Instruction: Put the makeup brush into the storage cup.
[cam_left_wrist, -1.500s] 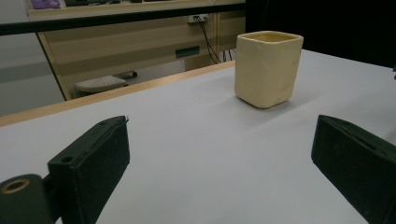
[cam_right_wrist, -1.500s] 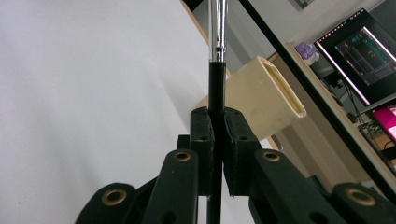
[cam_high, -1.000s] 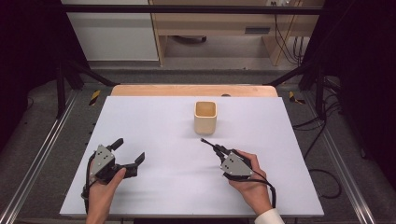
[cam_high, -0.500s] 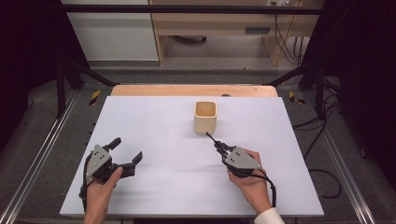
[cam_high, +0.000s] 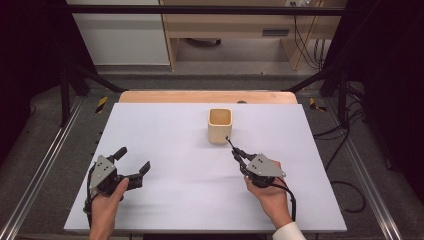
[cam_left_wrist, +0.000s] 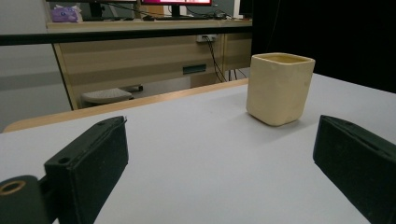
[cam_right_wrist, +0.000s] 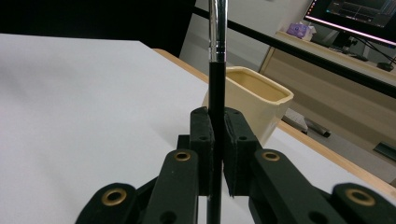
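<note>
- On the white tabletop, toward its far edge and right of centre, stands a cream, square-mouthed cup, upright, its mouth open.
- Right gripper: jaws clamped flat on the black handle of a thin brush, whose silver ferrule rises past the top of the right gripper view; in the high view the brush tip lies just beside the cup's near right corner, and contact cannot be judged.
- Left gripper: jaws spread wide with nothing between them, low over the near left part of the table, well apart from the cup.
- Left gripper view: the cup stands ahead between the two black pads, nearer the right-hand one.
</note>
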